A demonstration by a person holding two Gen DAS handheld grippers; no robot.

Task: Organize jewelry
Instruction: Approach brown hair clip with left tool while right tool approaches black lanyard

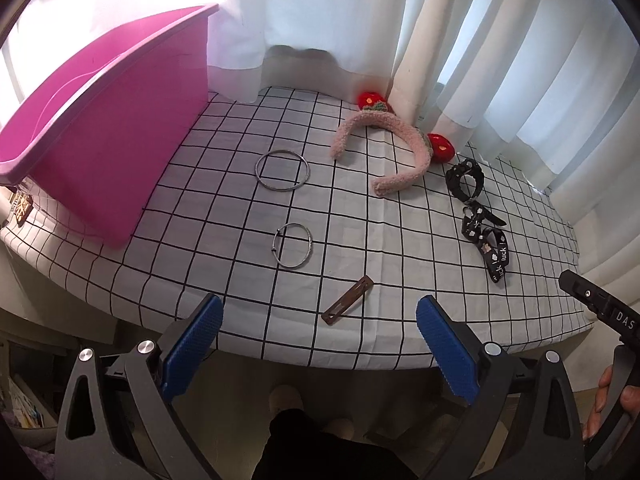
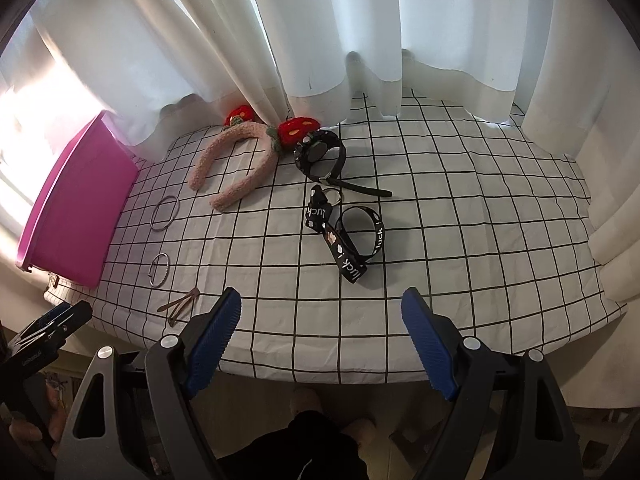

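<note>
A pink bin [image 1: 104, 148] stands at the table's left, also in the right wrist view [image 2: 76, 208]. On the checked cloth lie a large silver bangle [image 1: 282, 169] [image 2: 165, 213], a smaller bangle [image 1: 293, 245] [image 2: 159, 270], a brown hair clip [image 1: 347, 300] [image 2: 182, 305], a pink fuzzy headband with red strawberries [image 1: 384, 148] [image 2: 236, 160], a black watch [image 1: 464, 179] [image 2: 320, 156] and a black "luck" lanyard [image 1: 486, 242] [image 2: 348, 236]. My left gripper [image 1: 320, 320] is open at the front edge, just before the hair clip. My right gripper [image 2: 322, 312] is open, before the lanyard.
The table [image 1: 400, 240] is covered by a white cloth with a black grid. White curtains [image 2: 320, 32] hang along the back and right, touching the headband. The person's legs and slippers [image 1: 286, 400] show below the front edge.
</note>
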